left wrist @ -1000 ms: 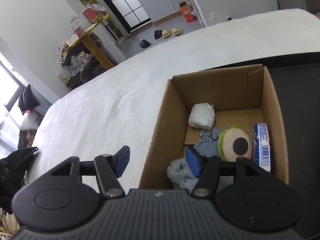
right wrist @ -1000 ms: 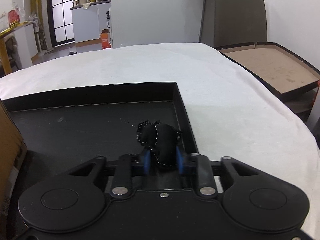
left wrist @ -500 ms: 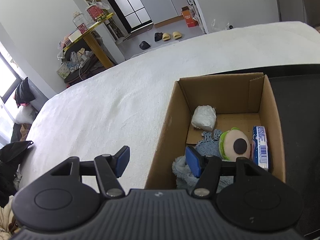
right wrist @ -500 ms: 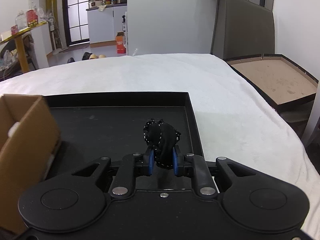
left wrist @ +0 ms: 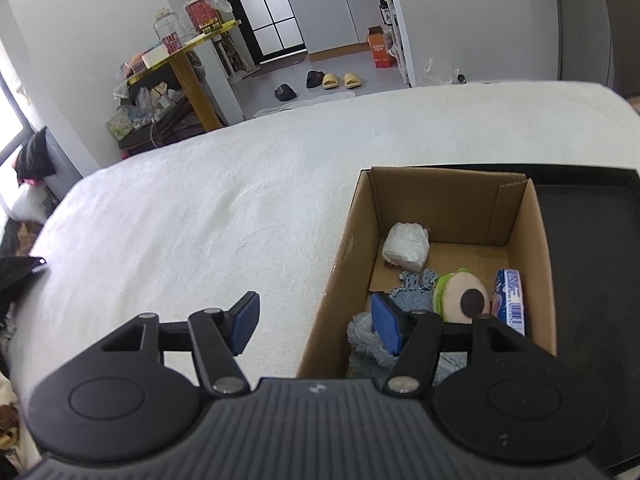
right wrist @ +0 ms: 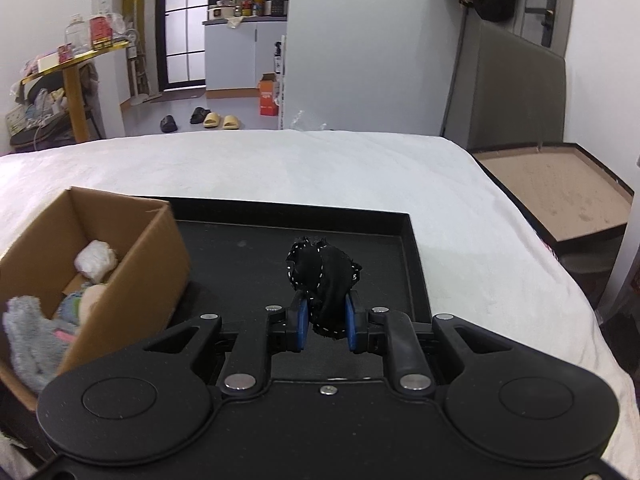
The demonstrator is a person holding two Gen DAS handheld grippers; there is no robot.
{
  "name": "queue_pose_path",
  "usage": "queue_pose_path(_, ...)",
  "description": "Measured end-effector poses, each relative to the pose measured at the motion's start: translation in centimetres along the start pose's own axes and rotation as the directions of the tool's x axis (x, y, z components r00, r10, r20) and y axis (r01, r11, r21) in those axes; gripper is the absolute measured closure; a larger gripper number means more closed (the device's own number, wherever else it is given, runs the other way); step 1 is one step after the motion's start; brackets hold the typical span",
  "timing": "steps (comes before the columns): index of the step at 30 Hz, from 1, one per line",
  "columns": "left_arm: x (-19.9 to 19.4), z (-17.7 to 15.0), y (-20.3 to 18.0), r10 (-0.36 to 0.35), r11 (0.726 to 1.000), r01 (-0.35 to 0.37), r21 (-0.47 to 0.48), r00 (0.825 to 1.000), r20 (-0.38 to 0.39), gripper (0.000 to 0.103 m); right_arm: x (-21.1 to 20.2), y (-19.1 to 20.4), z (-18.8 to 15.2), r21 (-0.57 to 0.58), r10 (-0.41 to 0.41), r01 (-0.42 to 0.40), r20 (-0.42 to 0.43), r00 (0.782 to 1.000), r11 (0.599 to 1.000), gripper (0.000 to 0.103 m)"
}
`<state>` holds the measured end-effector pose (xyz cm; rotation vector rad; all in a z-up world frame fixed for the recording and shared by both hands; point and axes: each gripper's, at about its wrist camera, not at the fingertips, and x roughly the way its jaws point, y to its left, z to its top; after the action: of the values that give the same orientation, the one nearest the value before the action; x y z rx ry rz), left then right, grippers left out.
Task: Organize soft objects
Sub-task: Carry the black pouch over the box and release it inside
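Note:
My right gripper [right wrist: 325,322] is shut on a black cloth bundle with white stitching [right wrist: 322,276], held above the black tray [right wrist: 416,264]. To its left stands an open cardboard box [right wrist: 156,248]. My left gripper [left wrist: 314,322] is open and holds nothing; it hangs over the near left wall of the box [left wrist: 332,280]. Inside lie a white wad [left wrist: 405,246], a blue knitted piece [left wrist: 414,288], a green and cream plush [left wrist: 460,294], a blue packet [left wrist: 510,300] and a grey fluffy cloth [left wrist: 362,340].
Box and tray rest on a white bedcover [left wrist: 200,232]. A brown boxed platform [right wrist: 556,196] lies off the bed's right side. Beyond the bed are a yellow table [left wrist: 188,68], slippers [left wrist: 340,79] and an orange carton [left wrist: 380,53] on the floor.
My right gripper has risen with the black bundle, lifting it off the tray, and the box has come into its view at left. My left gripper has risen slightly over the box.

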<state>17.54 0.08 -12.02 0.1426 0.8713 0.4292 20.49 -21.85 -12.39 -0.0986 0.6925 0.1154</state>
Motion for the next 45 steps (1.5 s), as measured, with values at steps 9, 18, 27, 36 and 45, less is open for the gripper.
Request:
queue_pose_path(9,-0.4,-0.3,1.7,-0.045,0.997,0.046,-0.059,0.999,0.009,0.043,-2.0,3.2,1.1,-0.075,0.028,-0.027,0.009,1.000,0.997,0.084)
queue_pose_path(18,1.0,-0.2,3.2,-0.129,0.984,0.121,-0.134,0.991,-0.047,0.043,-3.2,6.6,2.6,-0.133,0.074,-0.069,0.031,0.997,0.989,0.084)
queue_pose_path(27,1.6,-0.4,4.1,-0.160,0.973,0.148,-0.174,0.986,-0.056,0.047,-3.2,9.9,4.1,-0.194,0.103,-0.094,0.037,0.994,0.977,0.083)
queue_pose_path(36,3.5,-0.5,5.1,-0.194,0.958,0.161,-0.236,0.973,-0.124,0.069,-2.8,13.1,4.1,-0.273,0.147,-0.140,0.007,0.989,0.952,0.083)
queue_pose_path(45,3.9,-0.7,4.8,-0.217,0.956,0.180,-0.232,0.965,-0.145,0.090,-1.7,14.5,4.8,-0.347,0.157,-0.160,-0.036,0.987,0.924,0.083)
